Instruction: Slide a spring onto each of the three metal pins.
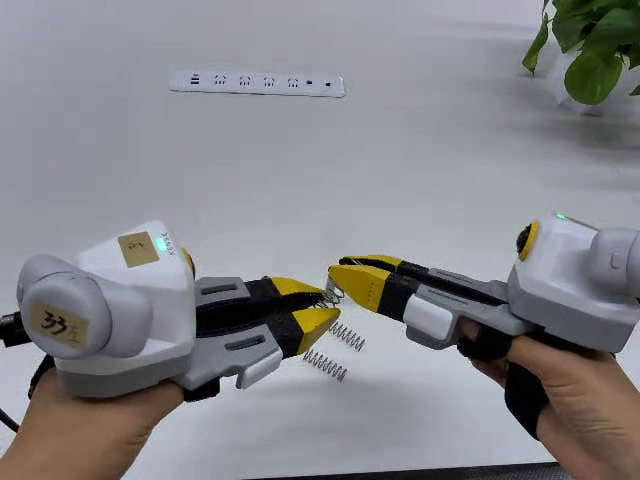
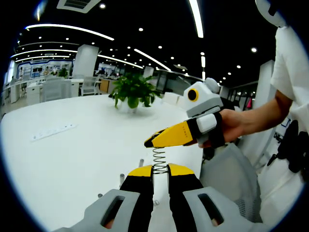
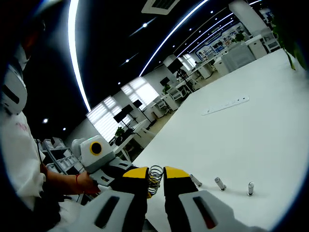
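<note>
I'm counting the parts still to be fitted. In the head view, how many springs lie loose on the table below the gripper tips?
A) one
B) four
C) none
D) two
D: the far loose spring and the near loose spring lie on the table, apart from the held spring between the left gripper and the right gripper.

Two springs [image 1: 347, 336] on the table [image 1: 400, 180], power strip [image 1: 257, 83] behind, plant [image 1: 590, 45] far right.

A white table [image 1: 420, 180] carries a power strip [image 1: 257, 83] at the far left and a leafy plant [image 1: 590, 45] at the far right. Two loose springs [image 1: 347, 336] lie near the front, and three short metal pins [image 3: 220, 183] sit in a row.
</note>
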